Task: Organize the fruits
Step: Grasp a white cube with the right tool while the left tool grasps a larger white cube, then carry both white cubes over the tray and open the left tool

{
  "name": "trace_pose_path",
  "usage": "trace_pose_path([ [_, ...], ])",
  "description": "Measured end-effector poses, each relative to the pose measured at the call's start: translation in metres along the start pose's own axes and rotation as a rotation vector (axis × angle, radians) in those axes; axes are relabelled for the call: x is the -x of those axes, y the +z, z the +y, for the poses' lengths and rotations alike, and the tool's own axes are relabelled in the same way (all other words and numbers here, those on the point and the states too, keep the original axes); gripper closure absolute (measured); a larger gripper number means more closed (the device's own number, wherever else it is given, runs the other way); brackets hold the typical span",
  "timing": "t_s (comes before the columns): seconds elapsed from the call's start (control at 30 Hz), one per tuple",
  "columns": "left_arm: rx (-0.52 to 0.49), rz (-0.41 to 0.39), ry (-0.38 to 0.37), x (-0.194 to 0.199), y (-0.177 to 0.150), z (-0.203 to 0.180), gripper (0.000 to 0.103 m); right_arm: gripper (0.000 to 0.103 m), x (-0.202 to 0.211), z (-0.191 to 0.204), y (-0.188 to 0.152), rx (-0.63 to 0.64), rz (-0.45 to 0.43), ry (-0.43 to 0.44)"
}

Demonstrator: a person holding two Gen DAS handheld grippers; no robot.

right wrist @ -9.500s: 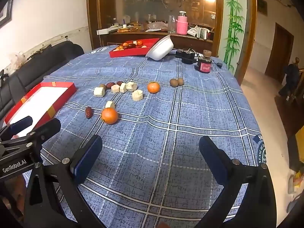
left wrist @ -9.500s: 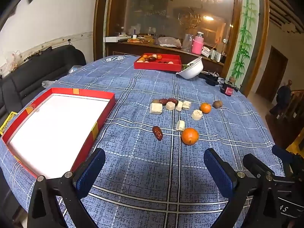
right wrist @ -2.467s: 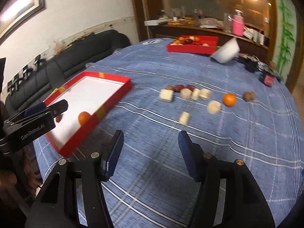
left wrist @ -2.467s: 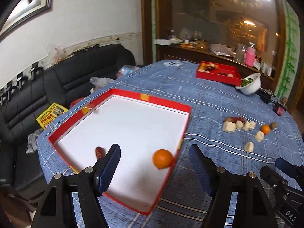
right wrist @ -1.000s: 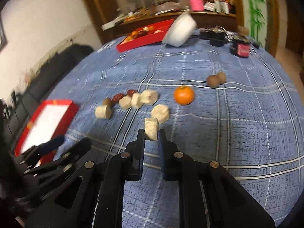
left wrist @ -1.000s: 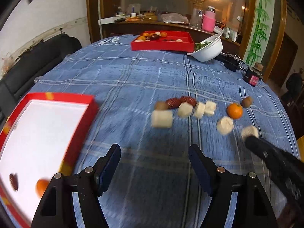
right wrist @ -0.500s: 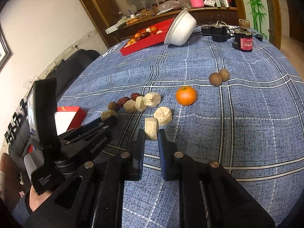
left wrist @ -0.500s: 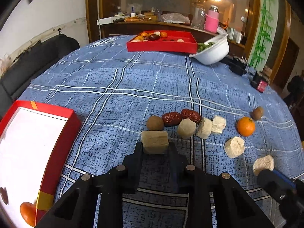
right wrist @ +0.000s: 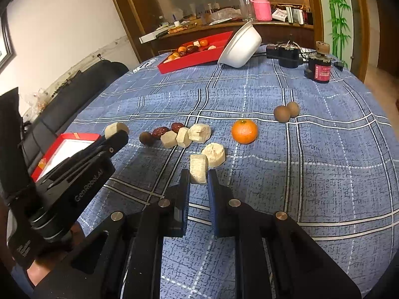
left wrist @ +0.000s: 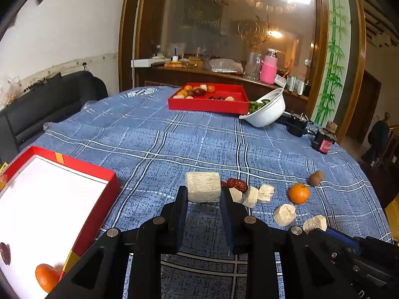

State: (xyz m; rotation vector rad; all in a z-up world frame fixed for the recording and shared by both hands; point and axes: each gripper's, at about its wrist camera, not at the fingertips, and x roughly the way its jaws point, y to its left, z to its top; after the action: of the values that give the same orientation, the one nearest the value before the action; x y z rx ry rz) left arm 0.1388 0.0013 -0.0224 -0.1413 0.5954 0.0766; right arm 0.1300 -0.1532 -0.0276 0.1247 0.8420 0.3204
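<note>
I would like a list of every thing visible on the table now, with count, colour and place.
near box: one, red with white floor, left edge; holds one orange and one dark date
far box: one, red, far side, fruit inside
bowl: one, white, tilted against far box
pale chunks: six; one in each gripper, four on cloth
dates: two, dark red, by the chunks
loose orange: one, mid-table
brown fruits: three; two right, one by dates
left gripper: shut on a chunk
right gripper: shut on a chunk

text: "GenRobot.AI" | on: left gripper (right wrist: 113, 134) body, right wrist view | other labels: too small to read
</note>
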Motion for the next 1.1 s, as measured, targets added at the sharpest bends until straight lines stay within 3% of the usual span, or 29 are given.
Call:
trace_pose_path([
  [0.23, 0.004, 0.002, -0.002, -0.0007, 0.0007, 0.0006, 0.078, 0.091, 0.0035, 0.0034, 0.0013, 0.03, -0.031, -0.044],
  [1.1, 0.006, -0.021, 0.038, 0.0039, -0.0009, 0.0022, 0.078, 0.091, 0.0085, 0.0081, 0.0003, 0.069, -0.058, -0.084],
])
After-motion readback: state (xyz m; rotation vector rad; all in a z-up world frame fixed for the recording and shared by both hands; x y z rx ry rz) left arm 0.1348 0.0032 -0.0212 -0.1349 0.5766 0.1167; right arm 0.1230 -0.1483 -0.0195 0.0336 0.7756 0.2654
